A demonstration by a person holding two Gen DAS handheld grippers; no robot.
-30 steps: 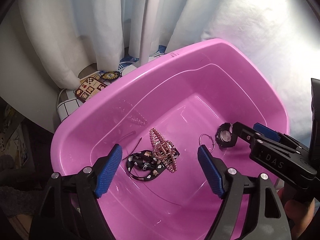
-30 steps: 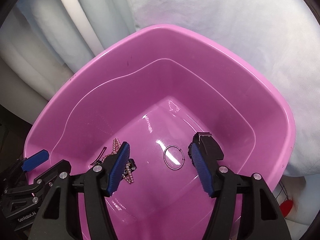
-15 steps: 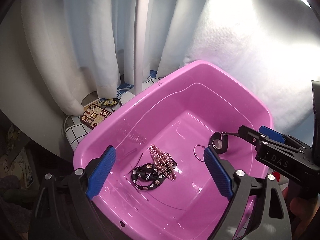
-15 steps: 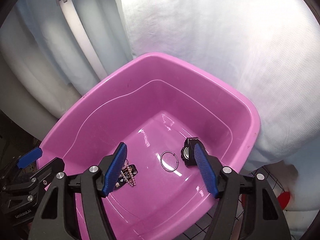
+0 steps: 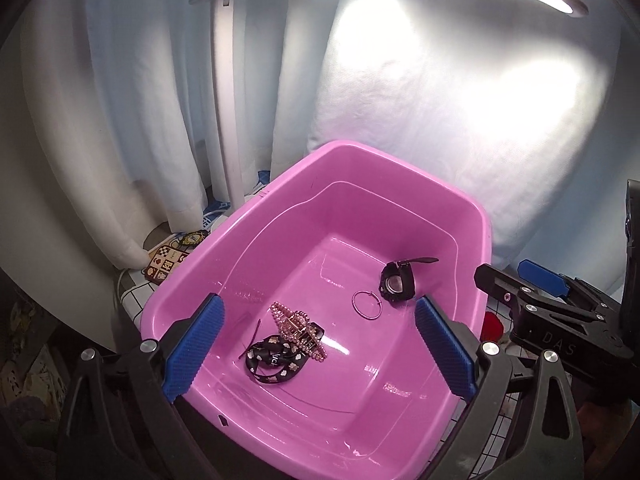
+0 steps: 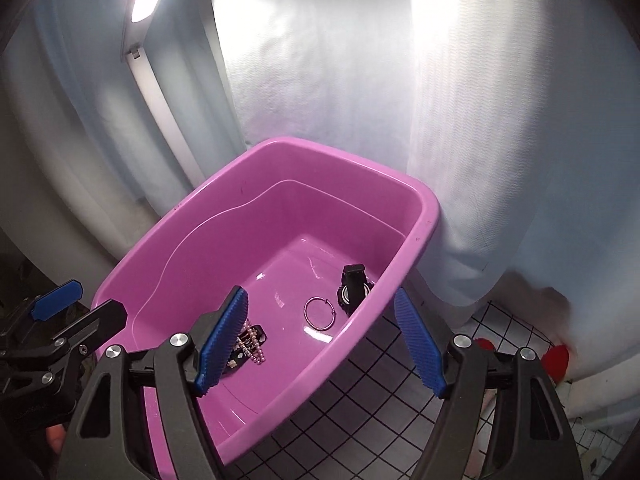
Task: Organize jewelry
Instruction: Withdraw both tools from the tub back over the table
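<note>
white curtains back a pink tub holding a hoop earring, nearer the right gripper; both it and the left gripper just spread, empty.

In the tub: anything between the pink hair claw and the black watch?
Yes, a thin hoop ring lies on the tub floor between hair claw and watch; both wrist views show it.

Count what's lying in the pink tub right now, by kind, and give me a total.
Watch: 1
Hoop ring: 1
Pearl hair clip: 1
Black patterned ribbon: 1
Thin dark hairpin: 1
Total: 5, all on the floor of the tub.
</note>
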